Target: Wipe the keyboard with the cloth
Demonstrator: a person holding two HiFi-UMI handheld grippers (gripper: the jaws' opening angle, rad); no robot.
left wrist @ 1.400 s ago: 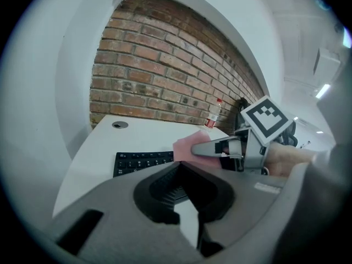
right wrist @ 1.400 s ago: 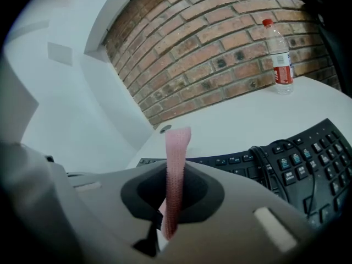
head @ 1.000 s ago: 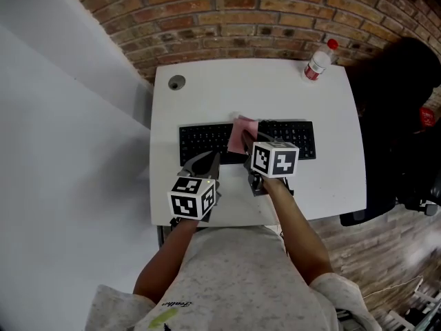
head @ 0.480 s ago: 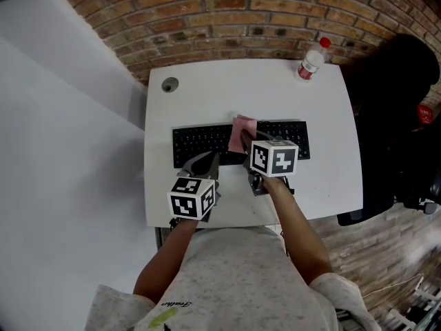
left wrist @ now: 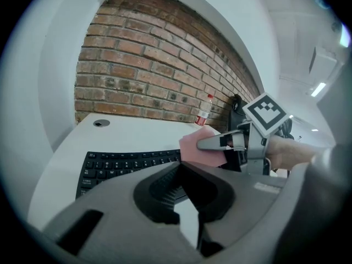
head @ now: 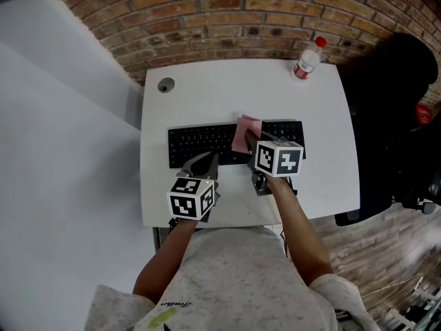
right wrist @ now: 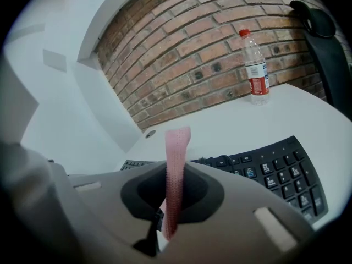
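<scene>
A black keyboard [head: 207, 143] lies across the middle of the white table [head: 324, 109]. My right gripper [head: 251, 145] is shut on a pink cloth [head: 246, 134], which hangs over the keyboard's middle keys. In the right gripper view the cloth [right wrist: 177, 147] stands edge-on, pinched in the gripper [right wrist: 171, 179], with the keyboard [right wrist: 275, 172] beyond. My left gripper [head: 202, 163] hovers at the keyboard's near edge, shut and holding nothing. The left gripper view shows that gripper [left wrist: 179, 166], the keyboard [left wrist: 126, 161] and the cloth [left wrist: 201, 147] to its right.
A plastic water bottle [head: 305, 59] with a red cap stands at the table's far right corner. A round cable hole [head: 165, 85] sits at the far left. A brick wall [head: 241, 19] runs behind the table, and a black chair [head: 393, 116] stands to the right.
My right gripper has carried the cloth slightly to the right along the keyboard. The left gripper has hardly moved.
</scene>
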